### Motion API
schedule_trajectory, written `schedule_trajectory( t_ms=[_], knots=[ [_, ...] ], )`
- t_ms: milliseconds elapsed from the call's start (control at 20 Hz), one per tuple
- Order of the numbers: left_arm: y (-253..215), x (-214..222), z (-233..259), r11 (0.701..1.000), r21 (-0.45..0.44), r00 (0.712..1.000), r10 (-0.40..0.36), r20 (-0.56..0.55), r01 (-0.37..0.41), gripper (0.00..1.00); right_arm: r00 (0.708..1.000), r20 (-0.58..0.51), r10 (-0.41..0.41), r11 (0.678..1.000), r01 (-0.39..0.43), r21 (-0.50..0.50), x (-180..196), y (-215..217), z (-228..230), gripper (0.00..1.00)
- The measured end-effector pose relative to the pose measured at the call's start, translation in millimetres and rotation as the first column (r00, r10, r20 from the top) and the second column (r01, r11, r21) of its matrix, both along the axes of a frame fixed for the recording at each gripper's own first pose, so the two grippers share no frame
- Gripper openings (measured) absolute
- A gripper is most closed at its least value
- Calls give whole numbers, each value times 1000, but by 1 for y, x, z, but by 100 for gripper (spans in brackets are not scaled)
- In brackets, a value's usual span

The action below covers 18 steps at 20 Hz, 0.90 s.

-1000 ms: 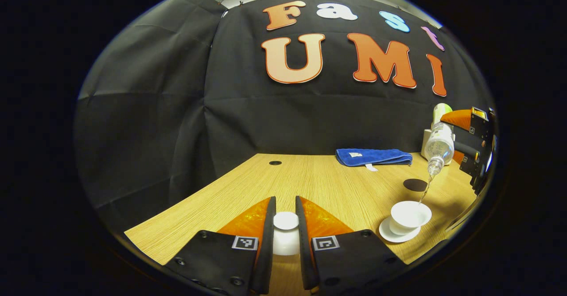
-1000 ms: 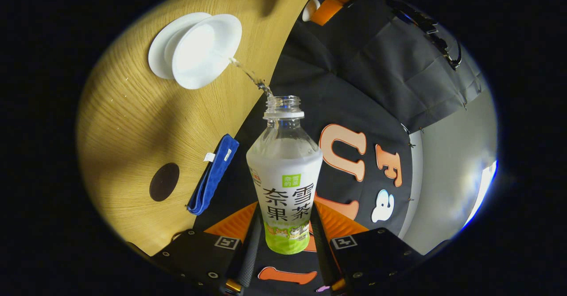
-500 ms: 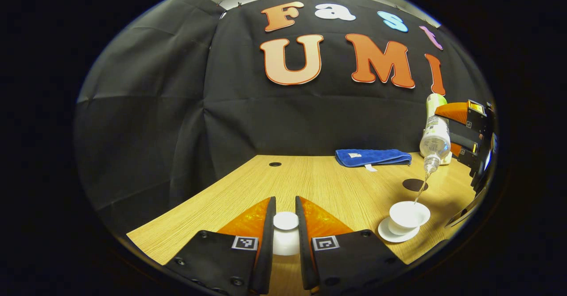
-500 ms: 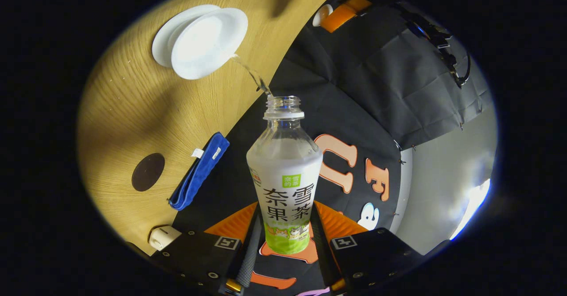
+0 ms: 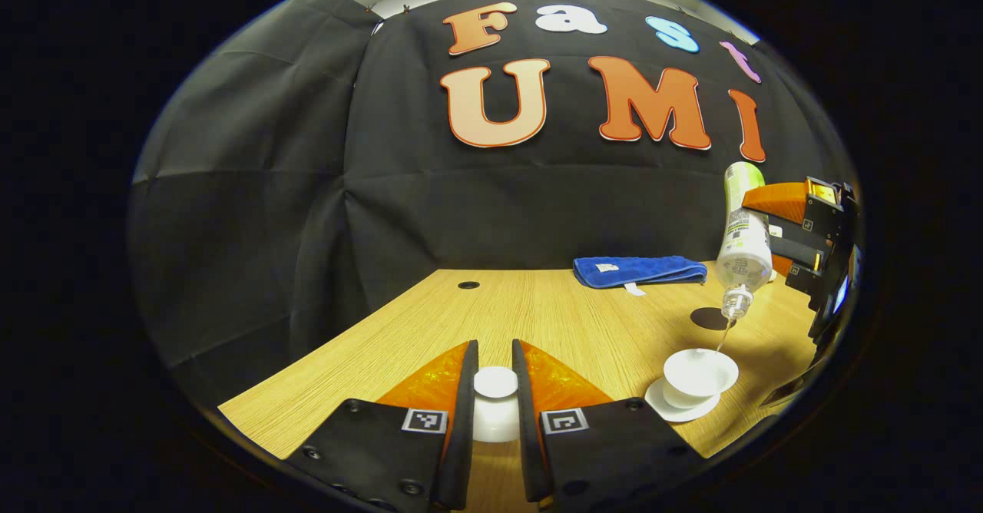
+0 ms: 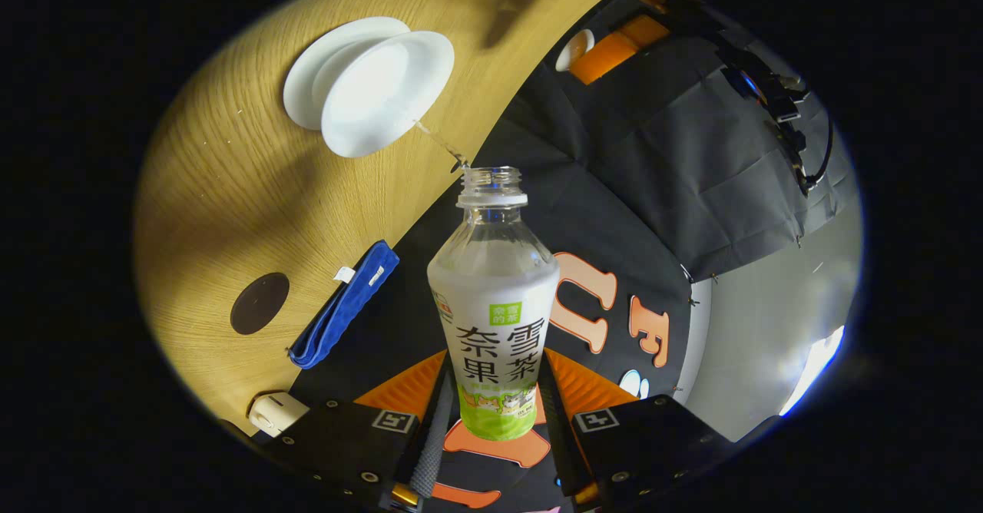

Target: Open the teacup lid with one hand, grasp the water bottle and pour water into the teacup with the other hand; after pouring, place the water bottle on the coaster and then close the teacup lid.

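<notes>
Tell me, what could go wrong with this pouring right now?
The thin stream from the water bottle lands near the rim of the teacup, so a small drift could wet the table. The bottle is tipped steeply in the right tongs and might slip. The lid sits between the left tongs; a loosened grip might drop it.

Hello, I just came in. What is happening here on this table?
A person is pouring water into a teacup. The right hand-held gripper is shut on the water bottle, tipped so a thin stream falls into the open teacup on its saucer. The left hand-held gripper holds the teacup lid aside. The dark coaster and a blue cloth lie farther back.
</notes>
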State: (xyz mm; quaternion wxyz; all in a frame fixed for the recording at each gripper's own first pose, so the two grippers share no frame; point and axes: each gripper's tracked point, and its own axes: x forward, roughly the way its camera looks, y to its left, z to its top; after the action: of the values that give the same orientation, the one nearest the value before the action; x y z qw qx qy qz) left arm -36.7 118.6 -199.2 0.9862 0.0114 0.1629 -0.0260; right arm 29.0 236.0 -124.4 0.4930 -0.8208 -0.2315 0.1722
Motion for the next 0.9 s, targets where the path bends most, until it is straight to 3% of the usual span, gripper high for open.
schedule_trajectory(
  t_ms=[350, 600, 750, 900],
  knots=[
    [-16, -2, 4, 1000, 7, 1000, -22, 9, 22, 30, 997, -76, -16, 999, 19, 34, -10, -1, -24, 61],
    [-30, -1, 11, 999, -17, 999, -44, 18, 44, 30, 978, -199, -59, 980, 95, 174, -13, -9, -38, 61],
    [-38, -1, 18, 999, -9, 998, -53, 31, 53, 31, 978, -200, -51, 965, 100, 244, -17, -7, -33, 63],
    [-45, 1, 23, 998, -5, 998, -56, 40, 56, 30, 954, -295, -48, 933, 149, 329, -13, -11, -45, 61]
  ],
)
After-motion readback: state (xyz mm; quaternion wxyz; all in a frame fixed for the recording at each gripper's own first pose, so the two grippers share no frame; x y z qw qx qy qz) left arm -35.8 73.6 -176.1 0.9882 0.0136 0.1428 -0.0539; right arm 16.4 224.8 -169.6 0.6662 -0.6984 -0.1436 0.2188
